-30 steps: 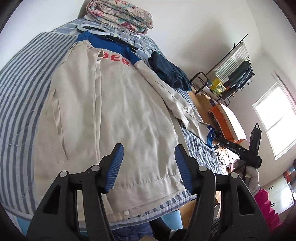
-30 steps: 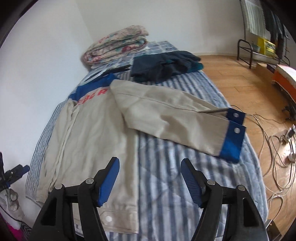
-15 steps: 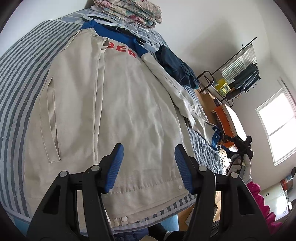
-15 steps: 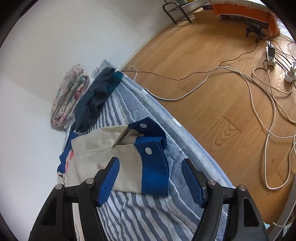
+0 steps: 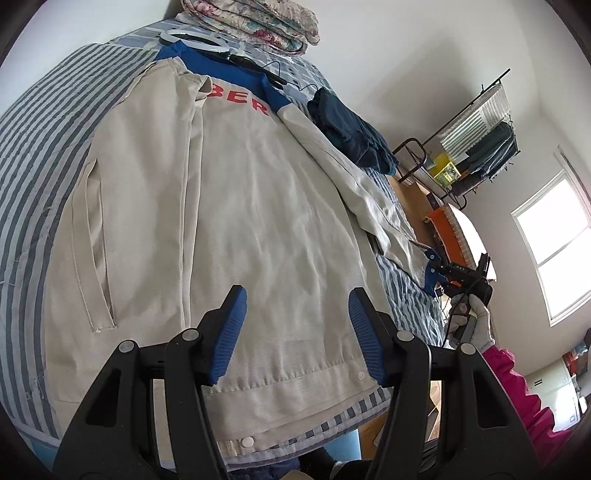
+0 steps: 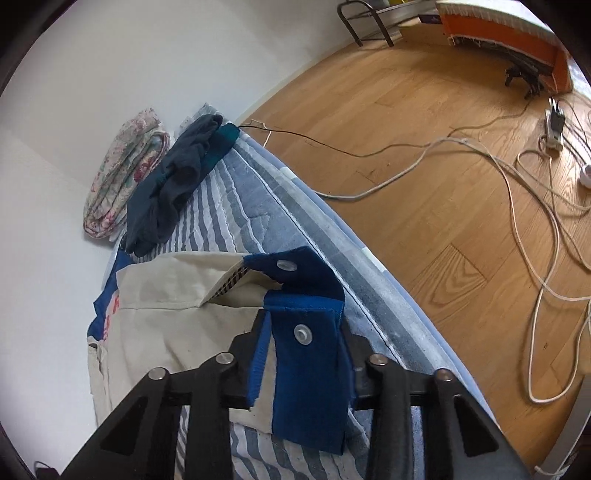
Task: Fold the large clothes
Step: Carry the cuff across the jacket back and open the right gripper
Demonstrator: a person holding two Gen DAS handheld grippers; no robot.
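A beige jacket (image 5: 236,206) with a blue collar and red letters lies flat on the striped bed (image 5: 40,147). Its right sleeve (image 5: 354,184) stretches toward the bed's right edge. My left gripper (image 5: 295,317) is open and hovers over the jacket's lower hem. In the right wrist view the sleeve's blue cuff (image 6: 306,354) with metal snaps sits between the jaws of my right gripper (image 6: 304,332), whose fingertips are hidden behind the cloth. The right gripper also shows in the left wrist view (image 5: 443,269) at the cuff.
A dark blue garment (image 6: 173,177) and a folded floral quilt (image 6: 125,166) lie at the bed's head, with hangers (image 5: 207,40) near the collar. White cables (image 6: 517,192) run over the wooden floor. A clothes rack (image 5: 476,125) and an orange box (image 6: 509,29) stand beyond.
My right gripper moved forward onto the blue cuff and closed around it. My left gripper sank a little closer to the jacket, still open.
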